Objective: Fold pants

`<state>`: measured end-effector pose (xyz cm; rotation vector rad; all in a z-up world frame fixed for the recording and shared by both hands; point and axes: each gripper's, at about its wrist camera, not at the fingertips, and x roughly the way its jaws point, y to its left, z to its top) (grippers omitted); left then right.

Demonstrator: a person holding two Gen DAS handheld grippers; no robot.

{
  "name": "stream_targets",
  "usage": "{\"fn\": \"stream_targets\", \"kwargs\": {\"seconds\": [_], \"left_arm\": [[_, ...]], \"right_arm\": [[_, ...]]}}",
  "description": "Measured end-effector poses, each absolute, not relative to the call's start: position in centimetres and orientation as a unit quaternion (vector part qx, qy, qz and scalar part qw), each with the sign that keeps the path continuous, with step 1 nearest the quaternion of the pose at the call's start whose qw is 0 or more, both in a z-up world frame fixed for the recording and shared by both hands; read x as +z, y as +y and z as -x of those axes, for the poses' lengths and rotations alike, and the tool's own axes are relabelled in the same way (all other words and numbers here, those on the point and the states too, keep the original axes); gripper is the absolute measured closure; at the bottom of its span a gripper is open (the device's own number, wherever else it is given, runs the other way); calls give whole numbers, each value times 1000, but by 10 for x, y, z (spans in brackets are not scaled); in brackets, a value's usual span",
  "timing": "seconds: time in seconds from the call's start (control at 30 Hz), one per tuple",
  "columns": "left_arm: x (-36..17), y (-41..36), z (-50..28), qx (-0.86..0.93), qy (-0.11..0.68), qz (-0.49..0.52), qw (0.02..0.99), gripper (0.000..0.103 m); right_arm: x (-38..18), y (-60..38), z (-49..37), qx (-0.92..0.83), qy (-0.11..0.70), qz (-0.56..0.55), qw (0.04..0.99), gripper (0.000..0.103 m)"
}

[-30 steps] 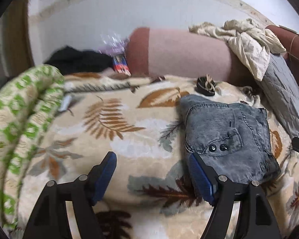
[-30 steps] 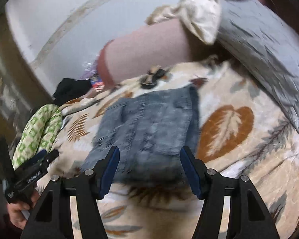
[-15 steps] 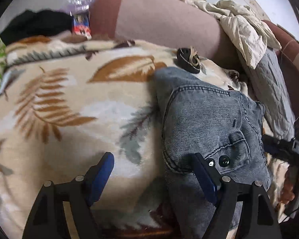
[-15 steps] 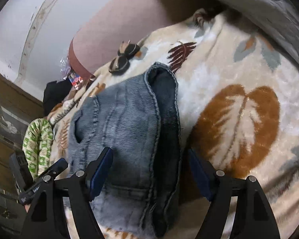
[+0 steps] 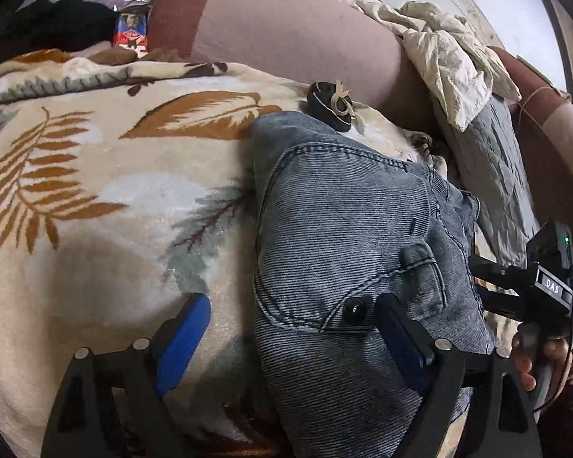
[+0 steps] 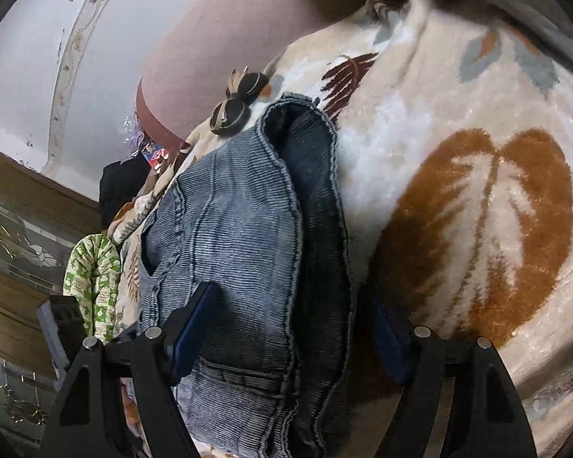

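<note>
Grey-blue denim pants [image 5: 347,236] lie folded in a compact stack on a leaf-patterned blanket [image 5: 95,198]. My left gripper [image 5: 294,328] is open and straddles the stack's left edge: one blue pad over the blanket, the other over the denim beside a black button [image 5: 353,308]. In the right wrist view the pants [image 6: 240,252] show their layered right edge. My right gripper [image 6: 286,328] is open, its jaws spanning that edge. The right gripper's body [image 5: 546,290] shows at the stack's far side.
A pink bolster [image 5: 294,34] lies behind the blanket with a crumpled cream cloth [image 5: 443,49] and a grey quilted pillow [image 5: 492,168]. A black bow accessory [image 5: 330,105] sits just beyond the pants. A green patterned cloth [image 6: 91,278] lies at the left.
Both grippers have moved down and in toward the folded pants, which now fill more of each view. Both stay open.
</note>
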<state>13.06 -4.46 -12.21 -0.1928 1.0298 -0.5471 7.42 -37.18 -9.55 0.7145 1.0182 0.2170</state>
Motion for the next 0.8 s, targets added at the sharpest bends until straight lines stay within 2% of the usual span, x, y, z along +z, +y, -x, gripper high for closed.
{"fn": "stream_targets", "kwargs": {"seconds": [0.07, 0.1, 0.13, 0.4, 0.47, 0.53, 0.57, 0.63, 0.8], "left_arm": [[-121, -43, -130, -273, 487, 106, 823, 23], [-121, -44, -130, -287, 490, 116, 815, 35], [-121, -43, -130, -292, 491, 119, 812, 39], [-123, -46, -127, -281, 486, 126, 818, 54], [-123, -46, -128, -278, 486, 131, 818, 57], [-121, -44, -129, -273, 484, 139, 820, 62], [-120, -43, -129, -272, 482, 143, 821, 63], [-117, -42, -128, -270, 477, 143, 824, 67], [-98, -44, -123, -274, 452, 128, 840, 71]], "right_arm": [[-95, -367, -77, 110, 475, -332, 808, 26], [-95, -364, -77, 114, 474, -331, 808, 26], [-95, -362, -78, 116, 473, -328, 809, 24], [-98, -357, -77, 118, 458, -326, 818, 22], [-96, -353, -75, 122, 454, -316, 824, 25], [-92, -349, -74, 132, 449, -314, 826, 40], [-89, -348, -74, 133, 446, -312, 828, 43], [-86, -347, -74, 133, 443, -308, 831, 56], [-73, -349, -72, 140, 424, -317, 837, 66]]}}
